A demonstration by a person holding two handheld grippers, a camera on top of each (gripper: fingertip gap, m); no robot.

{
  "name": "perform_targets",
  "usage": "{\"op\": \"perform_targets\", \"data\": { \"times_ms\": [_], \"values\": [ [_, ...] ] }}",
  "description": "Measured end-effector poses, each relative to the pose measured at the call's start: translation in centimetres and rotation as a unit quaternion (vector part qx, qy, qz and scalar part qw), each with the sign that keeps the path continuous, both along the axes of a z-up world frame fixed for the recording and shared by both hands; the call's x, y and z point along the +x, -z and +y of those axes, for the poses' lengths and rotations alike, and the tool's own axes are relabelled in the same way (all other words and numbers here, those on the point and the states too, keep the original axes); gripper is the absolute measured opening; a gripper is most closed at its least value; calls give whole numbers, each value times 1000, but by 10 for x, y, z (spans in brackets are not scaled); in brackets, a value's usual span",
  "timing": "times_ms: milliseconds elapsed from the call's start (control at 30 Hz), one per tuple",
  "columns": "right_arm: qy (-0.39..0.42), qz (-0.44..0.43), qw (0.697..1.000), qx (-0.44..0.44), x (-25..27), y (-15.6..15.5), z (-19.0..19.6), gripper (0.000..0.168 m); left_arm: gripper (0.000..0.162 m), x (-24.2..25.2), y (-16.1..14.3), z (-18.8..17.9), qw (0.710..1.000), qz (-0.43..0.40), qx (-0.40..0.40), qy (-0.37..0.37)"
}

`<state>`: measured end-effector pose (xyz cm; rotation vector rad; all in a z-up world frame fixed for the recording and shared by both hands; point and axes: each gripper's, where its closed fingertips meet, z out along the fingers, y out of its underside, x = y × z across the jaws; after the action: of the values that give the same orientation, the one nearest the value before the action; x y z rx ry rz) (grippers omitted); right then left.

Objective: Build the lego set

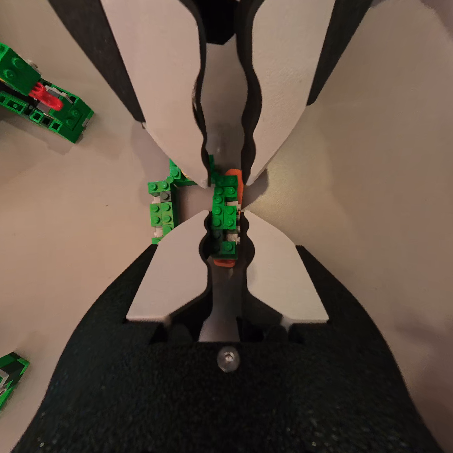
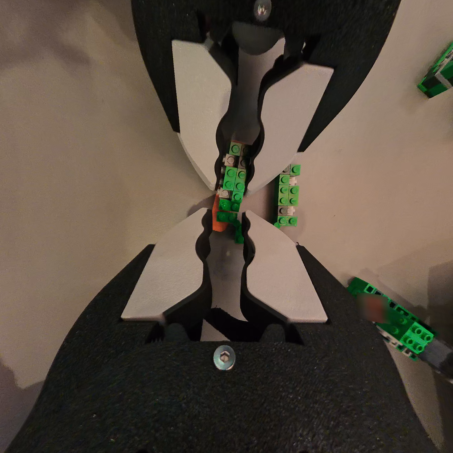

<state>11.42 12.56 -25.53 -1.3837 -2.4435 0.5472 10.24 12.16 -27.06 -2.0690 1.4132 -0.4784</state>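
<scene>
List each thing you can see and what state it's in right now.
Left hand-held gripper: shut on the green brick strip.
Right hand-held gripper: shut on the strip's other end.
Green brick strip: held between both, orange piece attached.
Second green strip: lying free on the table.
Green block with red piece: lying untouched.

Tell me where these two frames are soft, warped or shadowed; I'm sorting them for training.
Left wrist view: the green strip between the fingers is fairly sharp; the piece with the red pin is bent by wide-angle distortion. Right wrist view: warm dim light, shadow in the left corners, soft corner piece, a mosaic patch over the lower-right build.
</scene>
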Motion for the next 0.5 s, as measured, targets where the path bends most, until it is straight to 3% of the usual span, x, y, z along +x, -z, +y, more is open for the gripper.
{"op": "perform_targets", "data": {
  "times_ms": [500],
  "values": [
    [-7,-3,999,39,4,5,3,19,21,-2,0,-3,1000,2,-7,2]
  ]
}}
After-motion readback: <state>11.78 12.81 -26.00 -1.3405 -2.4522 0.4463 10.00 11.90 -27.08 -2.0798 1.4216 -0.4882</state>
